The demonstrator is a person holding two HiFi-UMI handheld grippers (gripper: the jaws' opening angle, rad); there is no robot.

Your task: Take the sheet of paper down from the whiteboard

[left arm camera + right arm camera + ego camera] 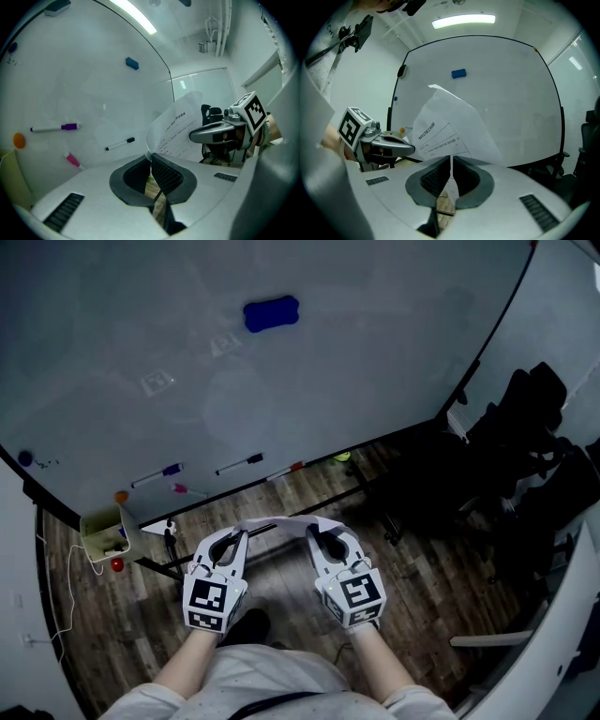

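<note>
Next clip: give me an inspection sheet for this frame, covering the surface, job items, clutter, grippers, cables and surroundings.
Surface: whiteboard has no sheet on it.
Job's things: sheet of paper is off the board, bowed between the two grippers.
Clutter: blue eraser on the board; markers along its lower part; pale box at its left end.
Grippers: left gripper shut on the paper's edge; right gripper shut on the opposite edge.
Cables: white cable over the floor at left.
Surroundings: wood floor; dark chairs at right.
</note>
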